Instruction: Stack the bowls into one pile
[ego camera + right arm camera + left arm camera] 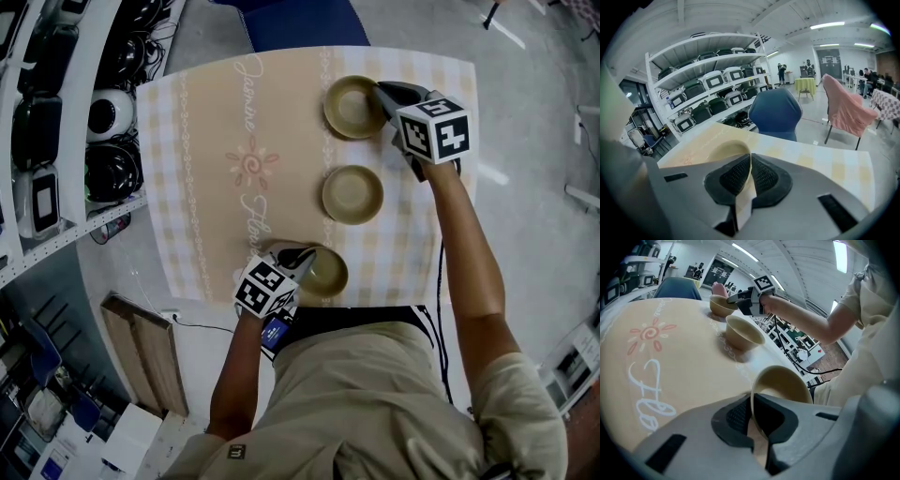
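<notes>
Three round tan bowls sit in a column right of centre in the head view, on a beige checked tablecloth (206, 169) with script lettering and a pink sun motif. The far tan bowl (352, 108) is at upper centre, the middle tan bowl (352, 194) is below it, and the near tan bowl (330, 274) is at the table's lower edge. All three are apart, none stacked. The left gripper (307, 255) is clenched on the near tan bowl's left rim, with the thin wall pinched between its pads. The right gripper (382, 94) is clenched on the far tan bowl's right rim, the wall pressed between its ribbed pads. The middle tan bowl is upright and free of both grippers. White shelves of dark cases (56, 112) run along the left edge. A blue chair (300, 23) is at top centre.
</notes>
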### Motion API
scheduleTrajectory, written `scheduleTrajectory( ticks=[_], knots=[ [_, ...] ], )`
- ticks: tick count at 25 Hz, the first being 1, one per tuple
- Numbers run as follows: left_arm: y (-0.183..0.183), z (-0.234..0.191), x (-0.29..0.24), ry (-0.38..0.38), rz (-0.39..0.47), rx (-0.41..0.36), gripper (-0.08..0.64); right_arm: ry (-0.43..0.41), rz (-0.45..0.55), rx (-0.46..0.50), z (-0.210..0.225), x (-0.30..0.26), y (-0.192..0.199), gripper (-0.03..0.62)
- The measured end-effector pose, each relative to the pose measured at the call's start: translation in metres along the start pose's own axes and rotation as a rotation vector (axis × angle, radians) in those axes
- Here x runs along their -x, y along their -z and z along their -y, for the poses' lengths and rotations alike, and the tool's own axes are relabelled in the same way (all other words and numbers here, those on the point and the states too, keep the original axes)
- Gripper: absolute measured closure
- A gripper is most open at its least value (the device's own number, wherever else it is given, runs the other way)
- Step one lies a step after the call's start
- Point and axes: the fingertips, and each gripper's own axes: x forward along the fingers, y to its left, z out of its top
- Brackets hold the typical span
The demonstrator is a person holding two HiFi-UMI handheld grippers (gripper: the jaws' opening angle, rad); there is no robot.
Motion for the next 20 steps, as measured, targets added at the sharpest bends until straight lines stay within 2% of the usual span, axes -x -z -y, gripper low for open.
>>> scheduleTrajectory(
  ticks=[20],
  knots=[
    [-0.002,0.007,0.004,0.004,-0.004,-0.024,0.546,-0.043,0.047,0.002,-0.034,0.052,-0.007,0.578]
  ],
)
